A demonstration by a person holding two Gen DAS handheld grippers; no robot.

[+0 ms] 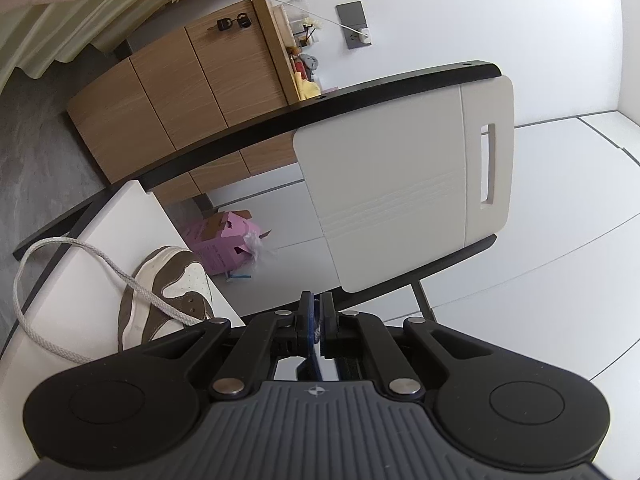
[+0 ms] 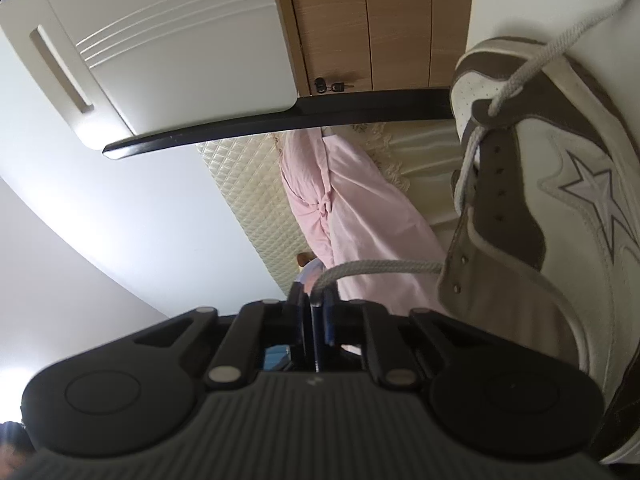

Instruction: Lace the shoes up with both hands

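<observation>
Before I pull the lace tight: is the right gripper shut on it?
Shut on it. In the right wrist view the right gripper has its fingers together, with the grey lace running from between them to the shoe.

Left gripper [image 1: 317, 312]: jaws closed, blue pads pinched on grey lace [image 1: 317, 334] visible in thin slit between them; pointing roughly level, body fills lower part of left wrist view, linkage arms folded inward.

Right gripper [image 2: 316, 300]: jaws drawn together, clamped on end of lace, which leaves fingertips and runs to the right; pointing level, linkage arms folded inward, black body across lower part of right wrist view.
</observation>
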